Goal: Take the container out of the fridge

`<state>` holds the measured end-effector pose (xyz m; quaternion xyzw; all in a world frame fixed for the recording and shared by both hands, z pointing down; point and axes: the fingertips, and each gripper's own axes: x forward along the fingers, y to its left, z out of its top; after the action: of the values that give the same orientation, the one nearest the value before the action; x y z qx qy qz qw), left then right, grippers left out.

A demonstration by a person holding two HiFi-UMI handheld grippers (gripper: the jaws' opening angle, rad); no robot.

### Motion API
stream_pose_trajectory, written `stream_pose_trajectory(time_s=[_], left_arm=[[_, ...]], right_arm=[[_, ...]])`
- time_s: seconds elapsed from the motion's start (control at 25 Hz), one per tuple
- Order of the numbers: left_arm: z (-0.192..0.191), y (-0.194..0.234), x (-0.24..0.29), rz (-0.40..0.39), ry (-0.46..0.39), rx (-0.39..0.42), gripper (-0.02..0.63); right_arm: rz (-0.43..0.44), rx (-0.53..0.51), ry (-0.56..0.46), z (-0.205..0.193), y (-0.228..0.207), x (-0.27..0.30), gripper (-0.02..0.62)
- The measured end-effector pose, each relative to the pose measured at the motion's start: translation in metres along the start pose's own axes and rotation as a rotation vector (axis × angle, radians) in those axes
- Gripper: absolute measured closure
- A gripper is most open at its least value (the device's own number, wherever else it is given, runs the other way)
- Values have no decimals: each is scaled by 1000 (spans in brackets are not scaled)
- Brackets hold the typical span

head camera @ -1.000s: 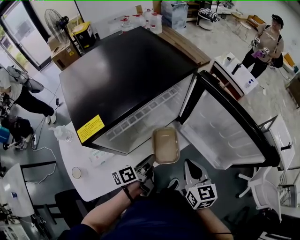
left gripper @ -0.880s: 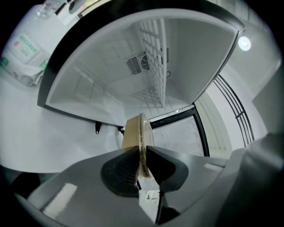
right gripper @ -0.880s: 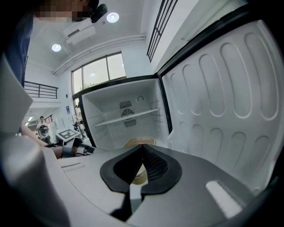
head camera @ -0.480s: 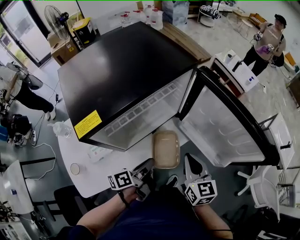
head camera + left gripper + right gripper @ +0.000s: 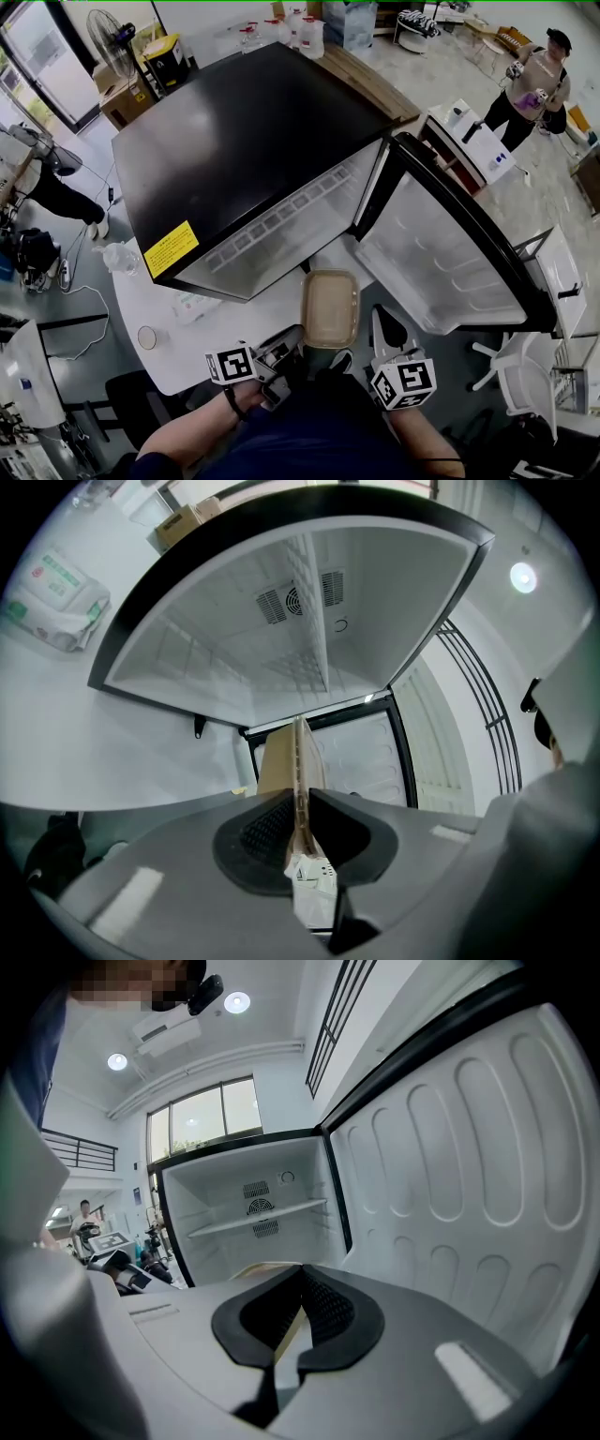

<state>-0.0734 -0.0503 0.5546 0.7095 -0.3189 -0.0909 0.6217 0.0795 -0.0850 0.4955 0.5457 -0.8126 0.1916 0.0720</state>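
A shallow tan container (image 5: 330, 307) hangs in the air in front of the open fridge (image 5: 281, 234), outside its mouth. My left gripper (image 5: 298, 339) is shut on its near rim; in the left gripper view the container (image 5: 286, 761) stands edge-on between the pads of that gripper (image 5: 302, 794). My right gripper (image 5: 380, 323) floats just right of the container, its jaws shut with nothing in them. In the right gripper view that gripper (image 5: 300, 1271) points at the white fridge interior (image 5: 253, 1208), whose one shelf is bare. The fridge door (image 5: 441, 253) stands wide open to the right.
A white table (image 5: 159, 319) stands left of the fridge with a wipes pack (image 5: 192, 307), a clear bottle (image 5: 120, 255) and a small round lid (image 5: 147, 337). A person (image 5: 534, 84) stands far right, by a white cabinet (image 5: 473, 141). A fan (image 5: 111, 39) stands behind.
The container and both grippers have drawn back a little from the fridge mouth toward me. The left gripper keeps its hold throughout.
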Motion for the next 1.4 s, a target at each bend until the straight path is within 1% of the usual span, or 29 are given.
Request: stream_pose_trajectory(time_s=[0.24,0.36,0.48,0.56,0.68,0.84,1.12,1.4], left_arm=[[-2,-9,5,-45,15,-10,554],[2,-5,6,-24,19,20,555],[6,-7,10,-42,15,11,554],[6,-5,11,-33,22,18,554],[4,-8,15,-44,38,15,554],[2,-6,18,-37,59,19,555],[4,-1,19,-30,72,19,555],[4,1,20,-25,75,16,555]], right_arm=[[-18,7,-1,1,-4,-1,589],[-27,8,-3,1,-5,-3,589],[-40,10,-5,3,-6,-6,589],[-50,10,-6,5,-8,-7,589],[-66,12,-8,7,-12,-10,589],[-86,10,-9,8,-16,-13,589],[-76,0,-20,10,-13,-10,589],[-87,1,-30,13,-17,-10,589]])
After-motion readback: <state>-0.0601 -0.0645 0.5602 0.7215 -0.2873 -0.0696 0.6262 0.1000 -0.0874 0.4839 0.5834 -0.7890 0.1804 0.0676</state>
